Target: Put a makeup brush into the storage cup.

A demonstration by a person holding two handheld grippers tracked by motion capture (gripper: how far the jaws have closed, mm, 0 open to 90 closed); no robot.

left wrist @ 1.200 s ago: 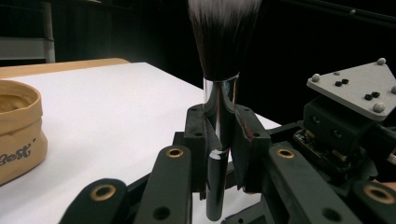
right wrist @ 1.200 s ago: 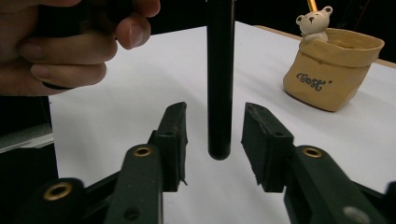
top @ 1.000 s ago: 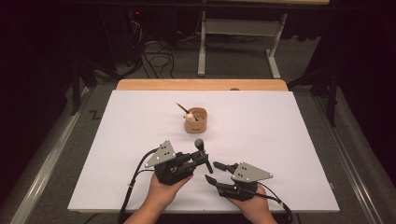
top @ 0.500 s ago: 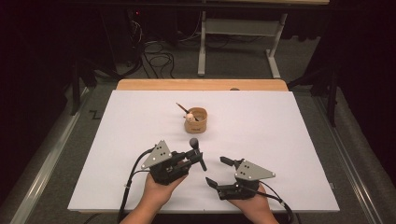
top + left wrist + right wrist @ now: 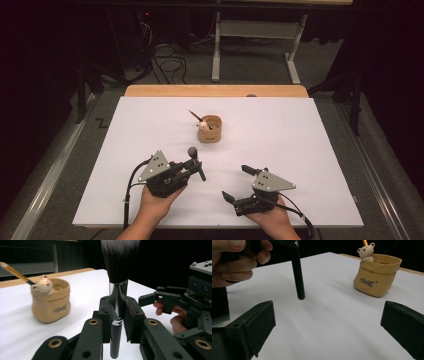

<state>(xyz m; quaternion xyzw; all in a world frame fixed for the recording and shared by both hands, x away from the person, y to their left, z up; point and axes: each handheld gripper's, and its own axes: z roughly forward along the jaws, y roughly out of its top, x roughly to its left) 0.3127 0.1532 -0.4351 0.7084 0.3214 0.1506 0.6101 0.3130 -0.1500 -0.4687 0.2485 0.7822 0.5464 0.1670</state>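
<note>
Counting 2 brushes, 1 pot, 2 hand-held grippers

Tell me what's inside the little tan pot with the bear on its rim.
A slim wooden-handled brush leans out of the tan sack-shaped pot, behind the small bear figure. Its tip and the pot's bottom are hidden by the wall.

Glossy black brush handle with shiny metal ferrule, soft bristles, matt tan pot, matt white tabletop
</note>
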